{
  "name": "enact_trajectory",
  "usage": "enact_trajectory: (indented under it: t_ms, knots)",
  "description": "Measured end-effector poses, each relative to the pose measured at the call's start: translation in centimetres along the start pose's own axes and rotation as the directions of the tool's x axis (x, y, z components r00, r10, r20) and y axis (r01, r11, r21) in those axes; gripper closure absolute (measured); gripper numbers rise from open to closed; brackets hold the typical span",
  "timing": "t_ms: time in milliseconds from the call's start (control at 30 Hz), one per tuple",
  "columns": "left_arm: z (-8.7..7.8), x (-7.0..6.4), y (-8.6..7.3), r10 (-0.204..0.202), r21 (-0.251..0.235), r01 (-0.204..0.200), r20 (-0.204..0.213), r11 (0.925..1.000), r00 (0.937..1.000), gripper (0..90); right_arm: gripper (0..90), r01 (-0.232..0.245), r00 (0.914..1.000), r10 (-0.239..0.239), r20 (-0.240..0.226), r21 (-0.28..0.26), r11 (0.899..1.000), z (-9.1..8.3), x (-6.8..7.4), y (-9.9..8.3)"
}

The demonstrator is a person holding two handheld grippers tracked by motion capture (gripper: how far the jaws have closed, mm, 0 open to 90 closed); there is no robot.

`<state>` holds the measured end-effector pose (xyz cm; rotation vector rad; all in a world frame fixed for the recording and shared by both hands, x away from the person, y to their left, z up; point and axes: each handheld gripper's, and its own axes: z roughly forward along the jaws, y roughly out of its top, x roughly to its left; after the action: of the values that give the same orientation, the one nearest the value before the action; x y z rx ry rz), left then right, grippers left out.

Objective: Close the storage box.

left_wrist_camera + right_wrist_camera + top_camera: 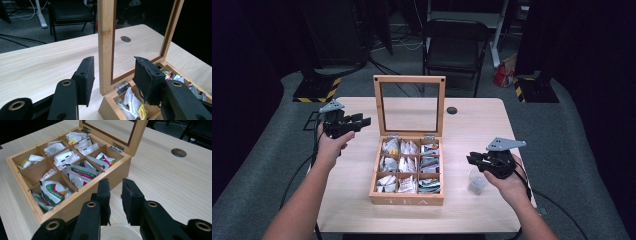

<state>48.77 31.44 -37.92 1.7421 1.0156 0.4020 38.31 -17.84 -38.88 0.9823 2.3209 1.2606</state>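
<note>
We see a wooden tea box [407,200] sitting mid-table on the light wood table [472,125], its glass-paned lid [409,80] standing upright at the back, hinged open. Box has nine compartments in a three by three grid, all holding tea bag sachets [406,162]; white ones in the left and middle columns, green and red printed ones in the right column. Left gripper [362,121] held above the table just left of the lid, jaws spread wide with nothing between the pads; in the left gripper view the lid's near frame post [106,45] rises in the gap between the jaws, and we cannot tell if either pad touches it, looks apart. Right gripper [473,160] hovers to the right of the box, pointing toward it, jaws at a narrow gap and empty. A clear plastic cup [476,182] stands on the table right of the box, just below the right gripper; in the right gripper view its white rim [121,232] shows under the jaws. Round cable hole [452,110] in the table behind the box, right of the lid. Black folding chair [456,42] beyond the far edge of the table
</note>
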Motion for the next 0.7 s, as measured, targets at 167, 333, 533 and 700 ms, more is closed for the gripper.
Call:
enact_trajectory:
  t_ms: [167, 333, 533, 700]
  knots:
    - [-0.1, 0.1, 0.0, -0.004, -0.004, 0.004, -0.002, 1.0, 1.0, 50.6, 76.1, 0.007, 1.0, -0.007, -0.004, 0.002, 1.0, 0.7, 0.1, 1.3]
    - [-0.2, 0.2, 0.0, -0.005, -0.004, 0.005, -0.005, 1.0, 1.0, 50.6, 76.2, 0.016, 0.9998, -0.016, -0.012, 0.0, 1.0, 1.4, -0.1, 3.0]
    - [-0.2, 0.1, 0.0, -0.008, 0.0, 0.008, 0.0, 1.0, 1.0, 50.6, 76.2, 0.007, 0.9997, -0.007, -0.025, 0.0, 1.0, 2.6, -0.5, 4.3]
    - [-0.2, 0.1, 0.0, -0.008, 0.008, 0.008, -0.004, 0.9999, 1.0, 50.6, 76.2, 0.001, 0.9996, -0.001, -0.027, -0.002, 1.0, 3.6, -0.9, 5.1]
